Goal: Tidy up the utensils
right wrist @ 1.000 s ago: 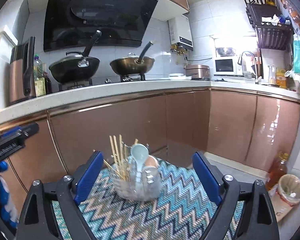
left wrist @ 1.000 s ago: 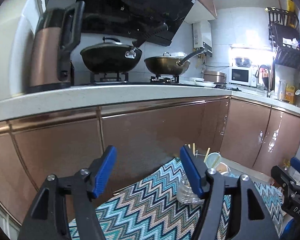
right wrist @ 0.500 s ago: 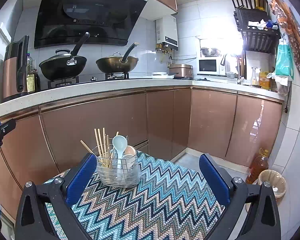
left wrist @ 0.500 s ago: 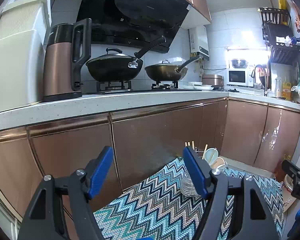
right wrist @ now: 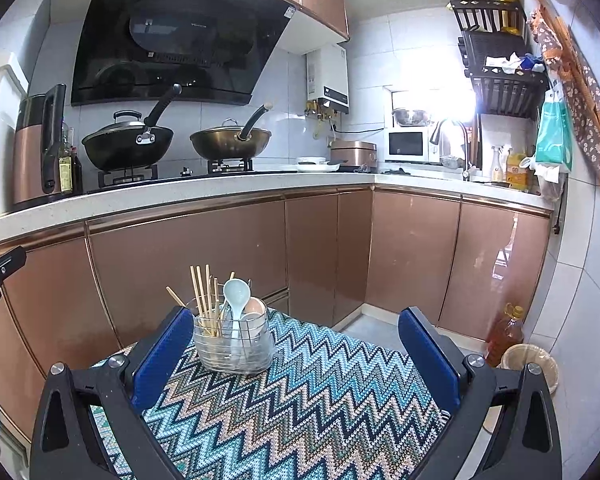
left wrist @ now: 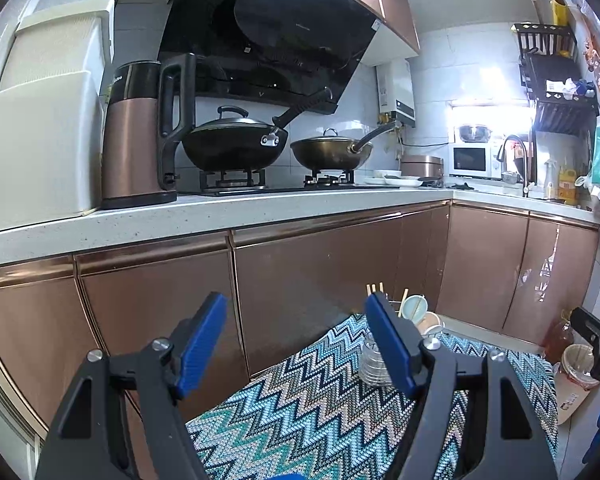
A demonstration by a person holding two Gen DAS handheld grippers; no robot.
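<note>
A clear utensil holder (right wrist: 233,345) stands at the far left corner of a small table under a zigzag cloth (right wrist: 300,392). Wooden chopsticks (right wrist: 202,300), a pale blue spoon (right wrist: 235,298) and a light spoon bowl (right wrist: 254,307) stick up out of it. My right gripper (right wrist: 296,354) is open wide, with nothing between its blue pads, short of the holder. In the left wrist view the holder (left wrist: 374,364) is half hidden behind the right finger. My left gripper (left wrist: 300,344) is open and empty, well back from it.
Copper cabinet fronts (right wrist: 228,264) run behind the table under a white counter (right wrist: 220,188). On it stand a kettle (left wrist: 138,136), two woks (right wrist: 128,144) on the stove, and a microwave (right wrist: 406,144). An oil bottle (right wrist: 506,334) and a basket (right wrist: 530,366) sit on the floor at right.
Both grippers have drawn back and risen from the table, so the holder looks smaller and farther. The right gripper's jaws opened a little wider.
</note>
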